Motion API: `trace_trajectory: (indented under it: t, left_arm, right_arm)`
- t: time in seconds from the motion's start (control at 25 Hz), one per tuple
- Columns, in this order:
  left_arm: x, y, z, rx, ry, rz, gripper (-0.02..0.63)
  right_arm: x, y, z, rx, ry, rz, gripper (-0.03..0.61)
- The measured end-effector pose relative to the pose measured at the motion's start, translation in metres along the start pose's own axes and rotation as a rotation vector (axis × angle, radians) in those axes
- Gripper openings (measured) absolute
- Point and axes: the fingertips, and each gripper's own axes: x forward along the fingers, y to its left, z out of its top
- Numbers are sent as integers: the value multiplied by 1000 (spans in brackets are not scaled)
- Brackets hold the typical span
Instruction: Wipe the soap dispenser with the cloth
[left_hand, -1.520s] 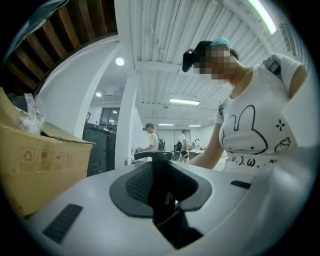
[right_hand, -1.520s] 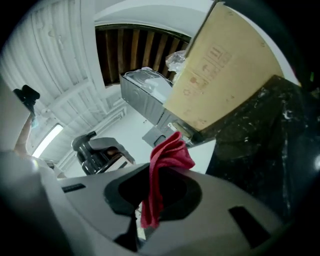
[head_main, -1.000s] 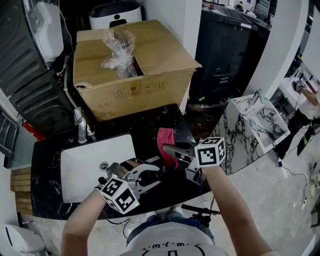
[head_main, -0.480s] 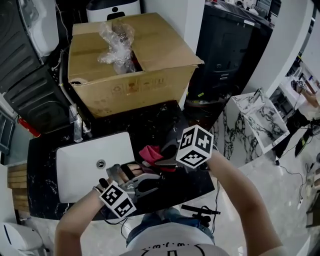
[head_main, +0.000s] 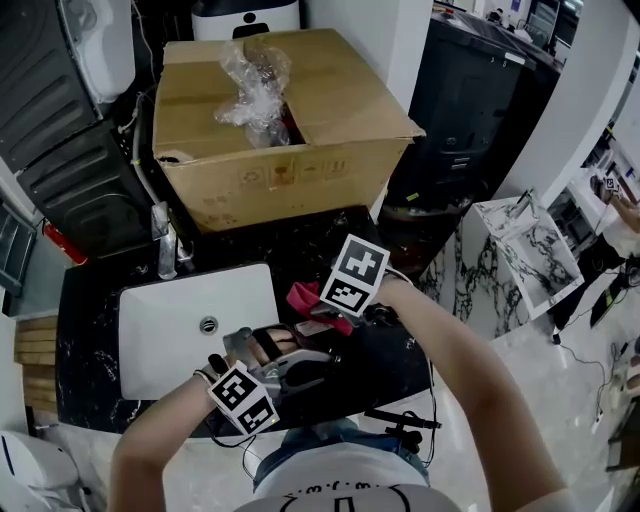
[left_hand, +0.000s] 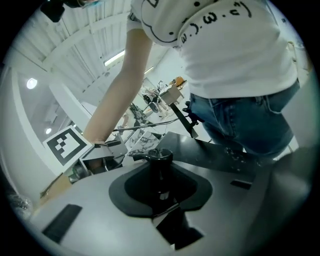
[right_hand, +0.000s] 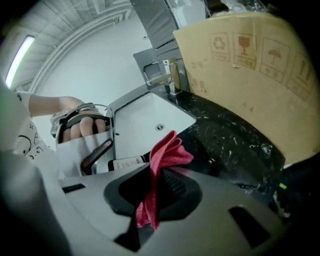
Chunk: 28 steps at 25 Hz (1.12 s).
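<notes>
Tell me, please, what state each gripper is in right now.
The left gripper is closed on the black pump-top soap dispenser.
The right gripper is closed on the crumpled red cloth.

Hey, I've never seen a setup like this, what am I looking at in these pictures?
No robot: a person holds a two-jaw clamp tool in each hand. One picture comes from a camera on the person's head, looking down; the other two come from cameras riding on the tools. Below lies a black counter with a white sink and a tap, a cardboard box behind. The left gripper is clamped on a soap dispenser; the right gripper pinches a red cloth.
</notes>
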Motion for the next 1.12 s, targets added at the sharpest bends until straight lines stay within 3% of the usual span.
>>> trace_trajectory:
  t: [0.24,0.44,0.6,0.76,0.92,1.12]
  left_arm:
    - [3,-7,4,39,5,-13,93]
    - [3,-13,3,85,14,-21,92]
    - [4,-14,4,99,21,-33,92]
    - [6,-19,6,133,31,-50,92]
    - [7,-22,5,145,39,-53,92]
    - [4,-15,3,101,41,-33,92]
  right_arm:
    - [-6,-4,0,4,-43,-35,51]
    - [-35,38,21,-54,-170,124,51]
    - [-23,68,13,-103,-86,221,50]
    - [-12,70,11,-52,-26,274,49]
    - [0,63,16,-29,9,259,49]
    - [14,44,26,13,1,198,48]
